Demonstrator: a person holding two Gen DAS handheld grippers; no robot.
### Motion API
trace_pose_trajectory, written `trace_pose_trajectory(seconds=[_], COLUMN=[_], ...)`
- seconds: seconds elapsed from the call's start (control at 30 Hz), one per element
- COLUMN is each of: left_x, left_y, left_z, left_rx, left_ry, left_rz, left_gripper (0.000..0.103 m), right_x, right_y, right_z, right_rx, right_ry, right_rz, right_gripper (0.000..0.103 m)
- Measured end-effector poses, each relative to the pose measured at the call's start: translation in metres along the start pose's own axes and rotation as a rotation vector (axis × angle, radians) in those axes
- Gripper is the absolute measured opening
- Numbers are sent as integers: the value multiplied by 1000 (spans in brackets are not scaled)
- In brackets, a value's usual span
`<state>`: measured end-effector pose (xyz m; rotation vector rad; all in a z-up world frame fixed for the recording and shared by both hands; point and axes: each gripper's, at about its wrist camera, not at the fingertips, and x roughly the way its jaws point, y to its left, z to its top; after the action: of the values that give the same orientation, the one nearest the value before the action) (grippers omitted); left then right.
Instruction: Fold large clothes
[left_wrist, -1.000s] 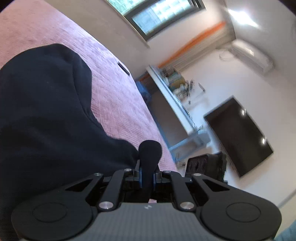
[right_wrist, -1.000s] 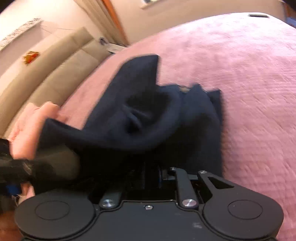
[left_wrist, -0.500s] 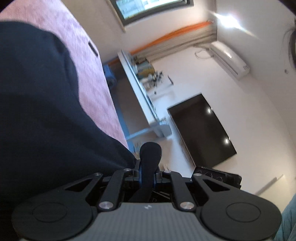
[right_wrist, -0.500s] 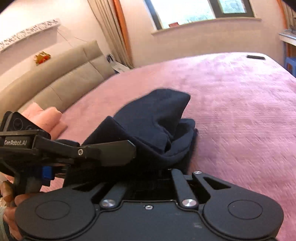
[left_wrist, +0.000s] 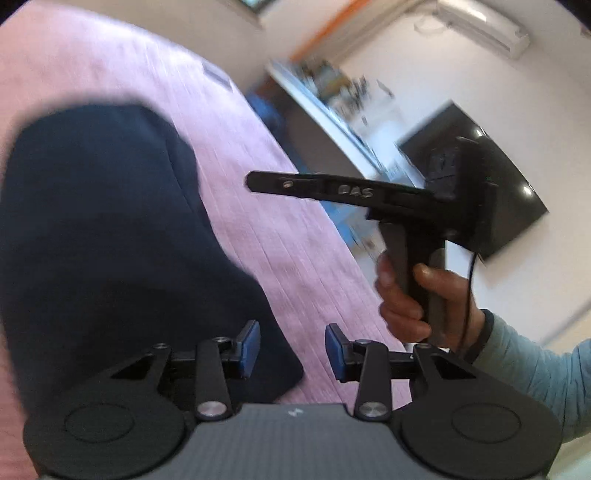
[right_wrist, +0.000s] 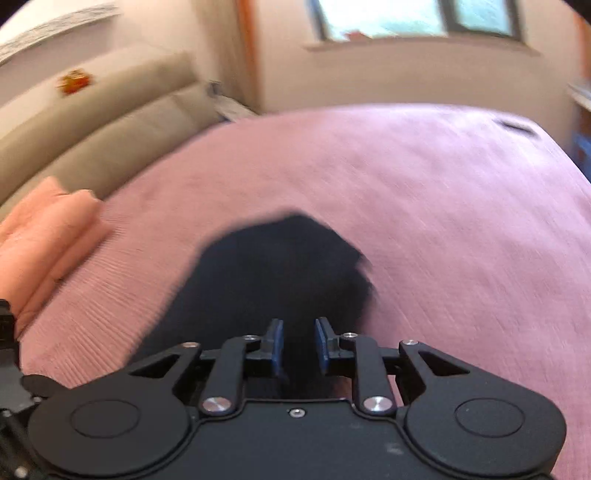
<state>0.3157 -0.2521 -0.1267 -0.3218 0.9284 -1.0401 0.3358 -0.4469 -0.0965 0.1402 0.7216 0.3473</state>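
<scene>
A dark navy garment (left_wrist: 103, 229) lies folded in a compact bundle on the pink bedspread (left_wrist: 258, 206); it also shows in the right wrist view (right_wrist: 280, 269). My left gripper (left_wrist: 291, 350) is open and empty, just above the garment's near right corner. My right gripper (right_wrist: 298, 345) is open and empty, over the garment's near edge. The right gripper also shows in the left wrist view (left_wrist: 258, 183), held side-on above the bed to the right of the garment.
A folded peach cloth (right_wrist: 44, 236) lies at the left by the beige headboard (right_wrist: 92, 129). A small dark object (right_wrist: 517, 127) lies near the far bed edge. A desk (left_wrist: 325, 110) and a wall television (left_wrist: 509, 206) stand beyond the bed's right side.
Both grippers were shut on the navy garment and have opened and let it go. The garment now lies flat on the bed. The right gripper has pulled back from it.
</scene>
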Motion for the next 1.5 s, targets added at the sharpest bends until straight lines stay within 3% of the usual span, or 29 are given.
trace_pose_trajectory(seconds=[0.1, 0.17, 0.23, 0.33, 0.4, 0.43, 0.5, 0.53, 0.6, 0.73, 0.9, 1.03, 1.07, 1.1, 1.13, 1.3, 1.33, 1.5], left_x=[-21, -22, -10, 12, 25, 28, 29, 29, 26, 26, 13, -7, -6, -2, 5, 43, 38, 8], left_y=[13, 31, 51, 68, 68, 65, 67, 70, 72, 63, 46, 47, 51, 53, 58, 75, 75, 84], left_z=[21, 25, 20, 10, 4, 1, -3, -6, -12, -21, 4, 32, 38, 39, 40, 21, 21, 15], left_rx=[14, 19, -3, -37, -14, 12, 17, 1, -15, -2, 36, 18, 14, 16, 14, 27, 36, -40], left_ry=[-108, -123, -70, -5, 35, 41, 50, 56, 80, 170, 144, 15, -11, -27, -30, 84, 87, 73], left_rz=[164, 269, 262, 119, 111, 125, 128, 124, 112, 142, 134, 125, 132, 152, 177, 198, 199, 178], left_gripper=[40, 34, 9, 8, 8, 7, 3, 3, 3, 3, 9, 17, 18, 19, 19, 18, 17, 18], right_x=[36, 68, 102, 154, 183, 189, 198, 197, 186, 141, 64, 51, 54, 60, 64, 66, 64, 51], right_y=[19, 26, 30, 31, 22, 9, -20, -38, -60, -44, 11, 49, 55, 58, 59, 45, 41, 34], right_z=[27, 40, 46, 40, 23, 11, -4, -8, -7, 6, 13, -11, -18, -24, -32, -69, -76, -106], right_rx=[-64, -87, -97, -179, -250, -291, -261, -204, -97, -103, -90, -40, -43, -48, -41, 6, 16, 34], right_ry=[-9, 20, 56, 106, 134, 147, 186, 190, 176, 104, 44, 118, 139, 164, 188, 320, 344, 436], right_rz=[39, 84, 122, 80, -63, -151, -247, -257, -245, -297, -180, -75, -74, -84, -91, -143, -141, -161], right_gripper=[25, 26, 26, 25, 26, 38, 37, 51, 62, 52, 52, 51, 48, 36, 30, 28, 22, 21])
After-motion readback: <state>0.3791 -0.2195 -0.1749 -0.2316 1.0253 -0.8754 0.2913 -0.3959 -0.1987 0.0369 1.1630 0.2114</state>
